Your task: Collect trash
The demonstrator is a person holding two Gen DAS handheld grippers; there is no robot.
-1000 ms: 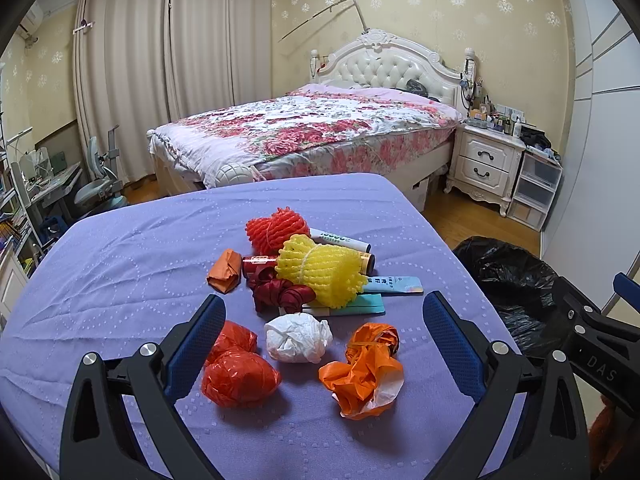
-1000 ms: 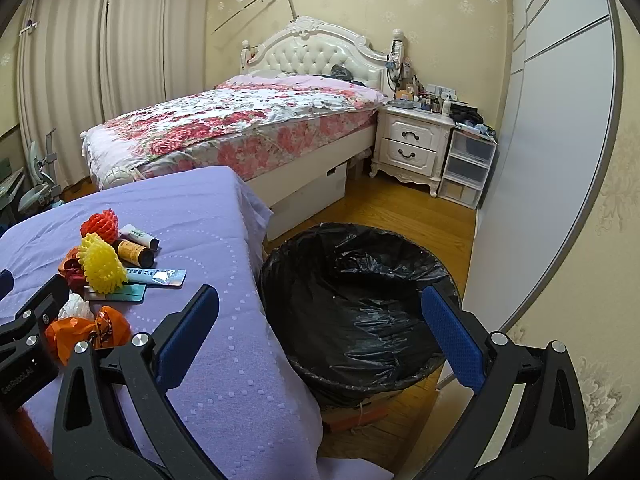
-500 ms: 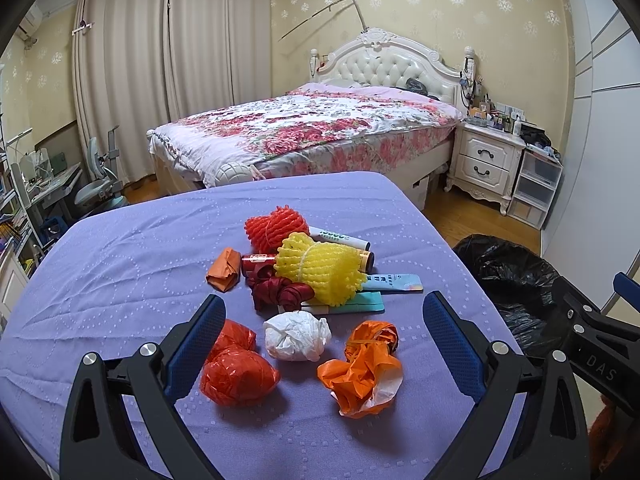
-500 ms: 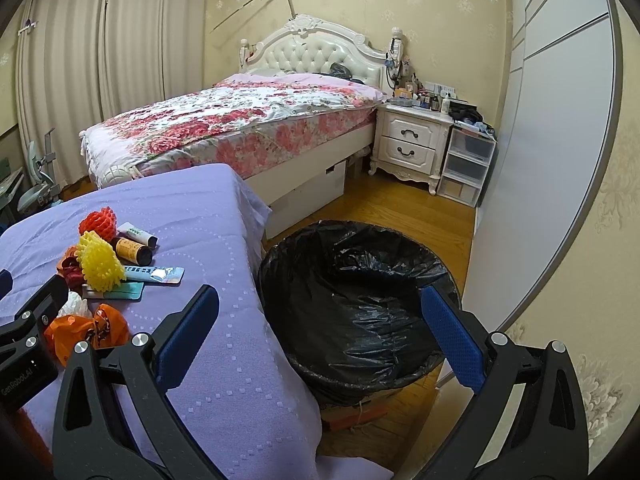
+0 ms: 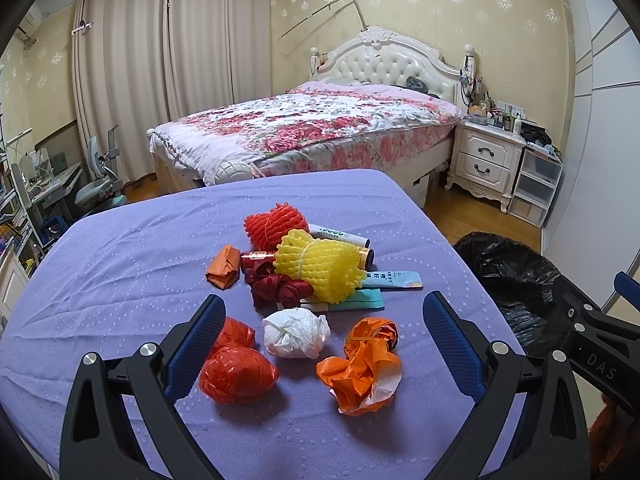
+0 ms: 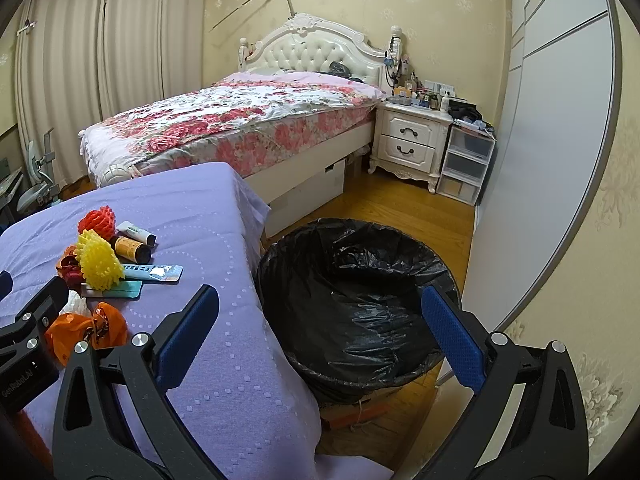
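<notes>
Trash lies in a heap on the purple-covered table (image 5: 120,272): a white paper wad (image 5: 296,332), a red plastic bag (image 5: 236,372), a crumpled orange bag (image 5: 360,368), yellow foam net (image 5: 320,264), red foam net (image 5: 276,224), dark red ribbon (image 5: 280,290), an orange wrapper (image 5: 224,268) and tubes. My left gripper (image 5: 320,340) hangs open just above the near items, holding nothing. My right gripper (image 6: 320,328) is open and empty over the table's right edge, facing the black-lined trash bin (image 6: 360,292) on the floor.
A bed with a floral cover (image 5: 312,128) stands behind the table. A white nightstand (image 6: 412,144) and plastic drawers (image 6: 464,168) sit against the far wall. A wardrobe (image 6: 540,160) lines the right side. Wooden floor (image 6: 400,208) shows around the bin.
Both views have shifted only slightly. The trash has not moved and both grippers stay open.
</notes>
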